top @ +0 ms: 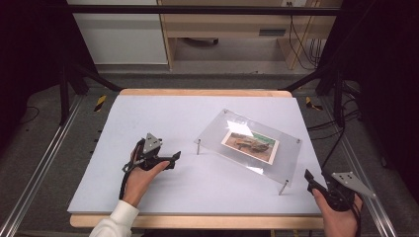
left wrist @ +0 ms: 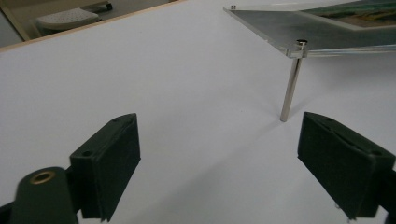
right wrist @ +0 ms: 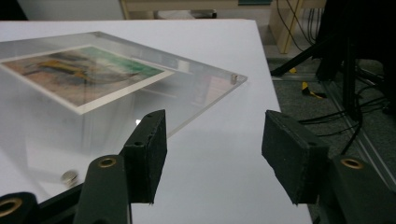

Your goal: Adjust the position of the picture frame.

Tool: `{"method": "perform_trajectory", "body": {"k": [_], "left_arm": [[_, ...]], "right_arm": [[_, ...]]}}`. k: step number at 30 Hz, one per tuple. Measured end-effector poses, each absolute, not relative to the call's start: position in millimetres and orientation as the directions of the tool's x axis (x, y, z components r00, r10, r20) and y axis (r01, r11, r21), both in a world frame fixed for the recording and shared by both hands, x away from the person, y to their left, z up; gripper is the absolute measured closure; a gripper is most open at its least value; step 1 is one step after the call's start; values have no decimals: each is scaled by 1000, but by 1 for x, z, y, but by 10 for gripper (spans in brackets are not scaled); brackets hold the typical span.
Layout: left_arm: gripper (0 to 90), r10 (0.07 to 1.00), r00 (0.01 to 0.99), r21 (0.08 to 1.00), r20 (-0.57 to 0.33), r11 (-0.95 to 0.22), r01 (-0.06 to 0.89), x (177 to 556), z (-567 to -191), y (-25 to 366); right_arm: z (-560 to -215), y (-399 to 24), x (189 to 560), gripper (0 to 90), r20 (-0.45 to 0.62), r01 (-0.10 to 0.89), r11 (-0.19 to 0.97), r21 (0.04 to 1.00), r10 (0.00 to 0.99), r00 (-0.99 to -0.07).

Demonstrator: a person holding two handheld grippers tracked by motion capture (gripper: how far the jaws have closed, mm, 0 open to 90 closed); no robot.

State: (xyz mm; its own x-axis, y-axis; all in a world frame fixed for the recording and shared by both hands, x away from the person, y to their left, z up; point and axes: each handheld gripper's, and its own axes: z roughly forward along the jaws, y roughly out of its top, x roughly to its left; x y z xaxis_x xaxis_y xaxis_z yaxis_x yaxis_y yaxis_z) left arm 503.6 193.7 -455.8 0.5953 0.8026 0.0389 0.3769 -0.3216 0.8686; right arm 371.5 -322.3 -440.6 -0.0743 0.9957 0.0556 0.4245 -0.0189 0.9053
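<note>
The left gripper [top: 170,159] lies low over the white table [top: 163,118], its jaws spread wide with nothing between them, pointing toward the clear acrylic frame [top: 276,163] that stands on thin metal legs. The left gripper view looks straight at the nearest leg [left wrist: 290,84], which meets the table just ahead of the right-hand jaw — near it, not touching. The right gripper [top: 311,181] sits at the table's near right corner, its jaws likewise apart and empty, aimed at the frame's near right edge; in the right gripper view the panel's corner with its small screw [right wrist: 233,78] lies just beyond the jaw pads.

The frame rests right of the table's centre, turned at an angle to the table's edges, with a printed picture [top: 250,143] held flat in its middle. All four legs seem to stand on the surface.

I judge this to be the approach — both grippers are closing in on the frame from opposite sides and neither has made contact yet. The next move probably calls for each to reach a panel edge or a leg and close on it squarely; the panel is thin and smooth, so a shallow bite could slip.

The left hand [top: 141,173] wraps the gripper from below, forearm angled up from the bottom edge in a white sleeve [top: 116,219]. The right hand [top: 338,217] holds its gripper close to the table's near edge, wrist turned inward toward the frame.
</note>
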Motion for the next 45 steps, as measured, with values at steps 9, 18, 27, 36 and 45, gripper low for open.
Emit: {"method": "perform_trajectory", "body": {"k": [9, 18, 27, 36, 45], "left_arm": [[178, 798, 602, 872, 25, -312, 378, 503, -456, 193], [222, 786, 618, 871, 19, -316, 375, 502, -455, 190], [271, 773, 634, 871, 10, -318, 375, 500, -455, 185], [311, 737, 676, 865, 6, -343, 366, 505, -458, 165], [322, 729, 685, 868, 6, -344, 358, 509, -462, 153]], "right_arm": [[-443, -318, 352, 458, 65, 471, -3, 882, 991, -117], [-457, -315, 343, 465, 50, 568, 66, 820, 981, -185], [-462, -299, 340, 442, 53, 589, 124, 798, 961, -273], [-467, -279, 351, 476, 104, 575, 103, 812, 943, -316], [-473, -281, 363, 559, 162, 567, 31, 823, 944, -288]]}}
